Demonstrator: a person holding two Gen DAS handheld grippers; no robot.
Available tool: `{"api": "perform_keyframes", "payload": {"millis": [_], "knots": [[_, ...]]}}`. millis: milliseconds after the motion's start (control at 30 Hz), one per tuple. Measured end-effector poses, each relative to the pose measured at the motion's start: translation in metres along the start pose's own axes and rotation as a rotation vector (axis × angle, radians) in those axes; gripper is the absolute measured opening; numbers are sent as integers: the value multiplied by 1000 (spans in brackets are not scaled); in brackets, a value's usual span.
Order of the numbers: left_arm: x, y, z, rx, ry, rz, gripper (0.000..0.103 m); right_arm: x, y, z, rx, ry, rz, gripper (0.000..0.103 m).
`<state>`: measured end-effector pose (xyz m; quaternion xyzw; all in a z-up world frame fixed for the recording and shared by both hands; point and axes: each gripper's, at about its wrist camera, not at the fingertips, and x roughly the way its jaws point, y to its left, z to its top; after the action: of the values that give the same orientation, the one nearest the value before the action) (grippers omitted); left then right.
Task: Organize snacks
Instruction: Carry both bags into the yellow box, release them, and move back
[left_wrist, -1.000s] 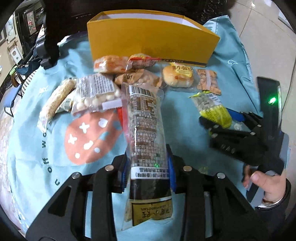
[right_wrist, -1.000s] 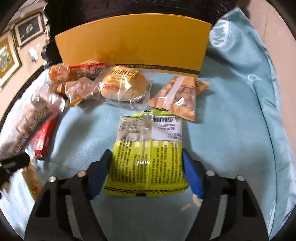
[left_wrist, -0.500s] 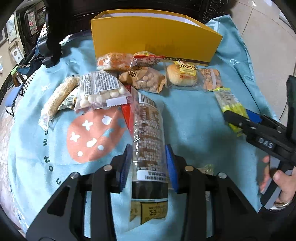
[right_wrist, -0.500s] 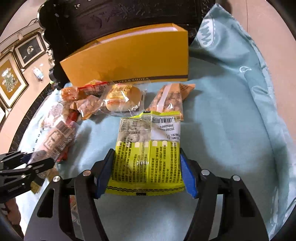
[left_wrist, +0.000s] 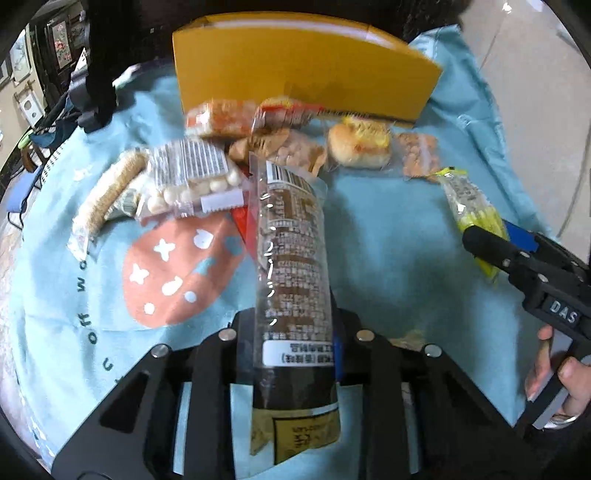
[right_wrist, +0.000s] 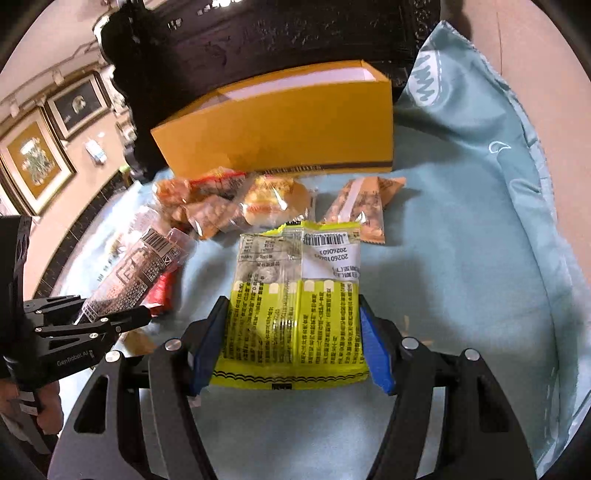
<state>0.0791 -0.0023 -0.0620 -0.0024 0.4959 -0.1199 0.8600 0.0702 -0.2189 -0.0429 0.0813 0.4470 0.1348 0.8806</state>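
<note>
Listing items by their place relative to the yellow box (left_wrist: 303, 70), which stands open-topped at the far edge of the teal cloth (left_wrist: 388, 240) over the worktop.

Left gripper (left_wrist: 295, 343): jaws have just been closing and now pinch, narrow, on the long brown-printed packet (left_wrist: 291, 266). Packet raised off the cloth, its barcode end aimed toward the box, well short of it.

Right gripper (right_wrist: 291, 350): jaws about half spread, blue pads pressed against both side edges of the yellow-green packet (right_wrist: 295, 310). Packet held flat, barcode end toward the box, well in front of it and clear of the cloth. A hand (left_wrist: 554, 373) grips this tool's handle.

Row just before the box's front wall, left to right in the left wrist view: orange-speckled packet (left_wrist: 218, 118); red-and-yellow wrapper (left_wrist: 291, 110); wrapped round bun (left_wrist: 358, 147); clear bag of nuts (left_wrist: 419, 155).

Second row, nearer than the first: bag of brown pieces (left_wrist: 288, 147); clear bag of white balls (left_wrist: 192, 181) with a barcode label; long pale cracker stick (left_wrist: 107, 192), farthest left of the box.

Red packet (right_wrist: 162, 291): lies on the cloth under the raised brown packet.

Cloth: printed with a coral mushroom shape (left_wrist: 177, 273), in front of the box toward its left.
</note>
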Motion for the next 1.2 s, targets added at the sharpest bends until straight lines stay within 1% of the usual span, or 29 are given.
{"api": "perform_keyframes", "payload": {"millis": [133,267,367,467,600,700,800,833,933,1000,1067,1200], "knots": [[-27,-7,9,37,-57,-8,27,-18,6,11,-10,-43,32,67],[-44,-14,29,60,-82,-5,28,-32,13,27,-36,-81,36,67],[-55,-15,51,65,-103,23,30,-40,20,45,-59,-108,38,67],[-66,-18,76,87,-145,57,31,-47,21,66,-85,-142,38,67],[-77,-16,116,79,-188,54,31,-56,21,101,-97,-193,31,67],[-78,-12,150,60,-217,36,31,-53,19,134,-98,-225,21,67],[-70,-7,183,36,-236,29,31,-42,15,159,-89,-238,21,67],[-67,-5,189,31,-236,28,31,-35,13,170,-85,-238,17,67],[-43,3,217,3,-215,39,31,-9,9,196,-74,-222,9,67],[-30,6,226,-4,-203,63,31,12,6,211,-62,-196,4,67],[-13,10,235,-14,-177,59,31,28,5,220,-65,-175,-1,67],[14,18,251,-29,-151,70,31,58,4,230,-67,-151,-21,67]]}}
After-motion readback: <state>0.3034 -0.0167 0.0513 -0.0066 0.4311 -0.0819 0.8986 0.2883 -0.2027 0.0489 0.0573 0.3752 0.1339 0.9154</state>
